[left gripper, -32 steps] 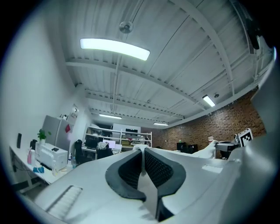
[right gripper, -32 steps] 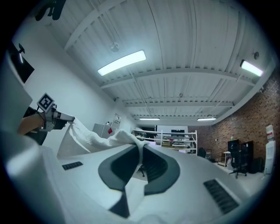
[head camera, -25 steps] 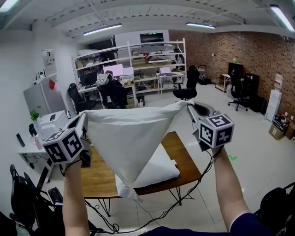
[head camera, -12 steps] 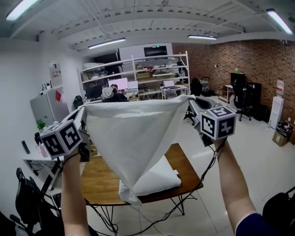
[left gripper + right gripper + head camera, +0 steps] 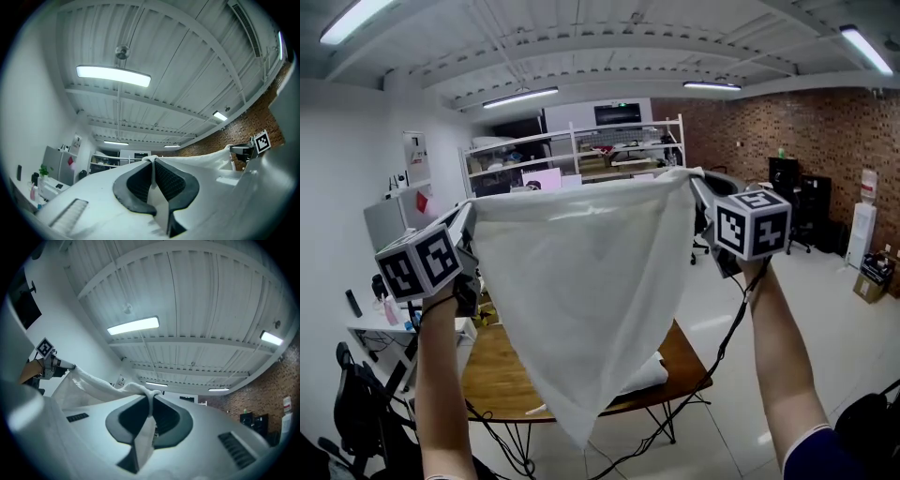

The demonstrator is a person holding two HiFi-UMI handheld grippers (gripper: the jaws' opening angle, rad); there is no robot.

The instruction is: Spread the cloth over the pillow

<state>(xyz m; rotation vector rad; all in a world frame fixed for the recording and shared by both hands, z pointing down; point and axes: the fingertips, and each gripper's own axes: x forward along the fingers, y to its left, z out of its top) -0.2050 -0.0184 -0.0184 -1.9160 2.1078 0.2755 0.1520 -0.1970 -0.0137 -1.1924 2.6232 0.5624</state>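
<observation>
I see the white cloth (image 5: 581, 281) hung above the pillow (image 5: 650, 372); left gripper (image 5: 152, 161) and right gripper (image 5: 151, 397) fingers pinch its corners.

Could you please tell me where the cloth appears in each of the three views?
Head view: the cloth hangs across the centre.
Left gripper view: lower centre, pinched in the left claw.
Right gripper view: lower centre, pinched in the right claw, trailing left.
Shared landmark: the brick wall, on the right in all three.

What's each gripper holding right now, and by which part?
Both hold the white cloth: the left gripper pinches its top left corner, the right gripper its top right corner; the rest hangs free below.
</observation>
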